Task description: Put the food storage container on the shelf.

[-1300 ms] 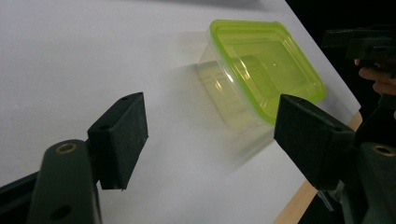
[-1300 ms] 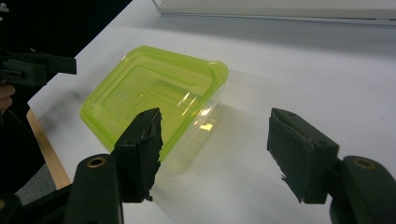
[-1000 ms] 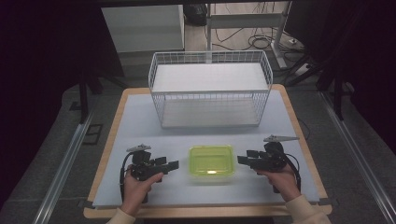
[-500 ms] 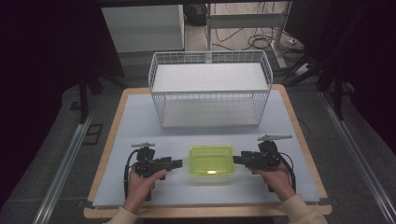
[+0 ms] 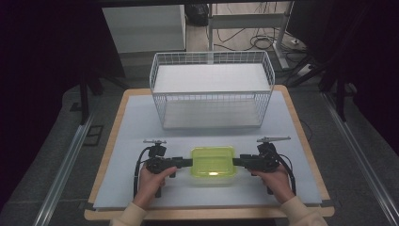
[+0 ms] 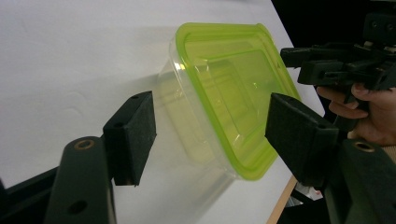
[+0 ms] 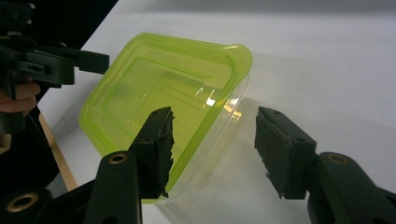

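L tool (image 5: 187, 162) wide | R tool (image 5: 237, 162) wide | flank green-lid box (image 5: 212, 161)

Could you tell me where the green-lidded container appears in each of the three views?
High view: container at lower centre, between both tools.
Left gripper view: centre-right, beyond the open jaws.
Right gripper view: centre-left, one jaw over its near rim.
Shared landmark: the white table cover.

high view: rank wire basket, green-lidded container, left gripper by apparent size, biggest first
1. wire basket, by far the largest, though it sits farther from the camera.
2. green-lidded container.
3. left gripper, narrower than the container; its trailing cable makes its full extent hard to judge, so this gap is less sure.
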`<state>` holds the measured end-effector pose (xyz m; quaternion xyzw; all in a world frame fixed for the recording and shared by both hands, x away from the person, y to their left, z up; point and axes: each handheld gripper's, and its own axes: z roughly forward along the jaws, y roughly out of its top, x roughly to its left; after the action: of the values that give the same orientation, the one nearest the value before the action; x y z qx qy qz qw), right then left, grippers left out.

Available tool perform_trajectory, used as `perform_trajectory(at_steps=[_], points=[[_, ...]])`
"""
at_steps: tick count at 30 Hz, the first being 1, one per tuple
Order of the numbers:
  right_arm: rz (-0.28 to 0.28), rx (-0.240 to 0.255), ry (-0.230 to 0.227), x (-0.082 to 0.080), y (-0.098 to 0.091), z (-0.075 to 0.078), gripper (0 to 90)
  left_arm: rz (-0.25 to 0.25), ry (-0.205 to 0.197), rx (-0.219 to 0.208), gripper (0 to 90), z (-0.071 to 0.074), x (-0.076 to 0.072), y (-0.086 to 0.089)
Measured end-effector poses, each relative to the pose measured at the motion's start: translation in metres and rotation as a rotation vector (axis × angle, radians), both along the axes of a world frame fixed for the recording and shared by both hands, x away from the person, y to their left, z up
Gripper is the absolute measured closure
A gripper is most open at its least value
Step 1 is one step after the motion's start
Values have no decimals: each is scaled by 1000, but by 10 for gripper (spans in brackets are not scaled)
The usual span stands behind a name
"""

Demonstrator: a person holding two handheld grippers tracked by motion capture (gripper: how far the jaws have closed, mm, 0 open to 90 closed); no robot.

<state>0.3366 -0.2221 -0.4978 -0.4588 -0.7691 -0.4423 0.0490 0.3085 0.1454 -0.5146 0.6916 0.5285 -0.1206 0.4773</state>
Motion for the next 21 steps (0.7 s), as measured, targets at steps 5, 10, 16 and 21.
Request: perform_trajectory(at_steps=[5,10,16,21], points=[[-8,18,20,1,-1,-2,510,-18,23,-27,396,-4,5,-5],[1,33,39,2,3,-7,570,-37,33,-40,455,-8,8,-9],[10,46,76,3,6,-11,670,-47,54,-33,604,-12,8,-10],[12,66,107,3,8,-13,706,-42,49,-20,717,-14,6,-12]])
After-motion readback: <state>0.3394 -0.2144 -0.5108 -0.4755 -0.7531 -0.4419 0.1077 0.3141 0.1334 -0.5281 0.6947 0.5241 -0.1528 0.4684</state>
